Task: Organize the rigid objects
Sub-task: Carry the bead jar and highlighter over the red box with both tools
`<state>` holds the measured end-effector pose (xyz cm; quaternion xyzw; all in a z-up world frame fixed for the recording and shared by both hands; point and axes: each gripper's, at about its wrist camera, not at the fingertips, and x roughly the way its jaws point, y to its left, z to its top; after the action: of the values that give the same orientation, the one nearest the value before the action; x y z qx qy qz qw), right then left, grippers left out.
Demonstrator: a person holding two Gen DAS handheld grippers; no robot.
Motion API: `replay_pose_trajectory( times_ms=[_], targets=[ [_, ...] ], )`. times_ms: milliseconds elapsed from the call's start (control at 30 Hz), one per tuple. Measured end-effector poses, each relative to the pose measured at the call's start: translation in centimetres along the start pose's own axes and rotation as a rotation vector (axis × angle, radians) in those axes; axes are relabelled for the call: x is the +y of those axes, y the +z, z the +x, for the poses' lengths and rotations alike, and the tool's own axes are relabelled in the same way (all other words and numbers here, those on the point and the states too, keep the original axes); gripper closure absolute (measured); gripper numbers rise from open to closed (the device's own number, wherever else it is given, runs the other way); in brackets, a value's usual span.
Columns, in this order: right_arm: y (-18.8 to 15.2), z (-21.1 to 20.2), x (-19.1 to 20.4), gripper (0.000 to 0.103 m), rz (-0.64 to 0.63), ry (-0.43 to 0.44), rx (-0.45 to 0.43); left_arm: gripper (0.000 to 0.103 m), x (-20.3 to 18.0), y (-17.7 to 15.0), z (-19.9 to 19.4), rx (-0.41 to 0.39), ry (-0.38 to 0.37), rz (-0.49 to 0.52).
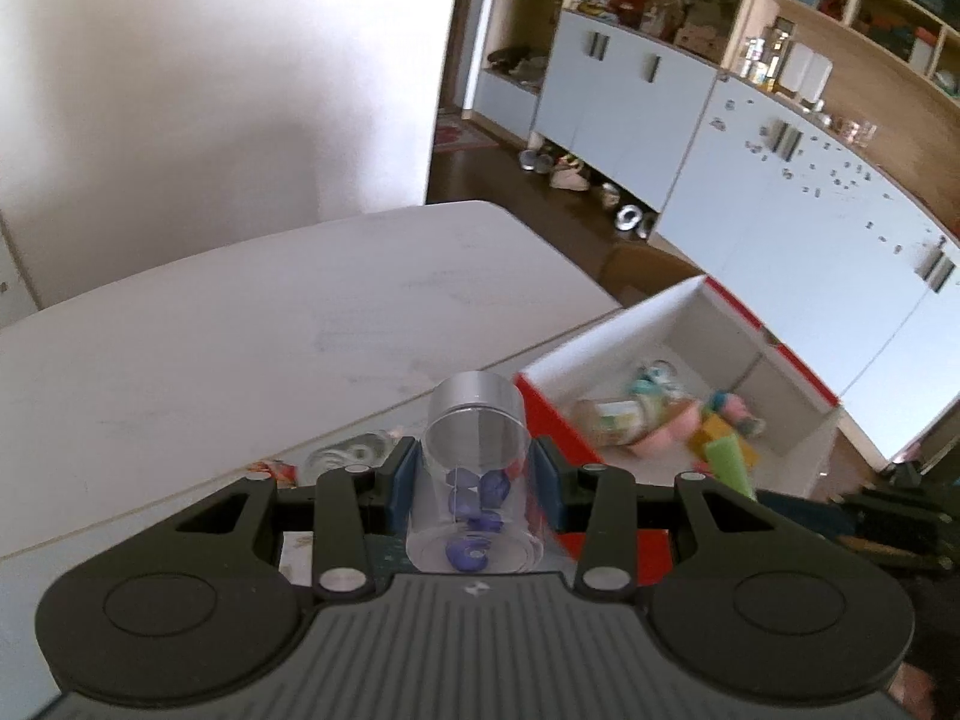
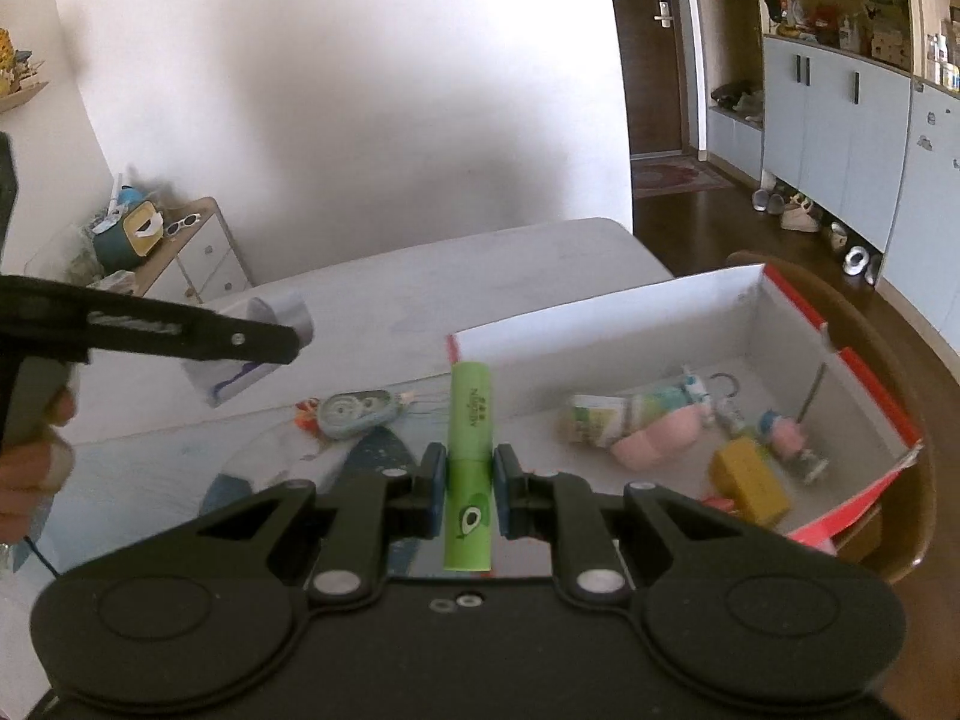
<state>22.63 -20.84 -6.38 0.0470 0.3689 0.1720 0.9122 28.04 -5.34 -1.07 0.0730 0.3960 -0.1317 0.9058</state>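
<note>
My left gripper [image 1: 474, 474] is shut on a clear jar [image 1: 474, 468] with a silver lid and blue pieces inside, held above the table near the box. It also shows in the right wrist view [image 2: 252, 354], held at the left. My right gripper [image 2: 470, 480] is shut on a green tube [image 2: 470, 468] with an avocado picture, just left of the box. The white box with red edges [image 2: 600, 312] holds several small items: a pink object [image 2: 657, 441], a yellow block [image 2: 750, 480], a printed tube [image 2: 600, 420]. The box also shows in the left wrist view [image 1: 600, 354].
A correction-tape dispenser [image 2: 359, 413] and a small orange item [image 2: 307, 414] lie on the white table [image 2: 420, 282] left of the box. A wooden chair [image 2: 870, 324] stands behind the box. A side cabinet [image 2: 198, 252] is far left; white cabinets [image 1: 780, 228] line the right.
</note>
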Motion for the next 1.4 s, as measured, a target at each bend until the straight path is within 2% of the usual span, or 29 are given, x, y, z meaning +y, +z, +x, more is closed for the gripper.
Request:
replay_pose_trajectory(
  times_ms=[333,600,1033,1400],
  targets=[
    [0.4,-0.7,-5.9,0.088,-0.023,-0.023,0.007,0.063,-5.9,0.0,0.8,0.016,-0.044,-0.007],
    [1.0,-0.1,-10.6,0.088,-0.033,-0.030,0.020,0.063,-10.4,-0.4,3.4,0.037,-0.046,-0.004],
    [2.4,3.2,-15.5,0.088,-0.045,-0.023,0.081,0.063,-16.6,-0.6,10.2,0.130,0.022,0.015],
    [3.7,7.7,-16.3,0.088,-0.117,-0.023,0.154,0.063,-18.3,-0.9,15.5,0.226,0.099,-0.025]
  ],
)
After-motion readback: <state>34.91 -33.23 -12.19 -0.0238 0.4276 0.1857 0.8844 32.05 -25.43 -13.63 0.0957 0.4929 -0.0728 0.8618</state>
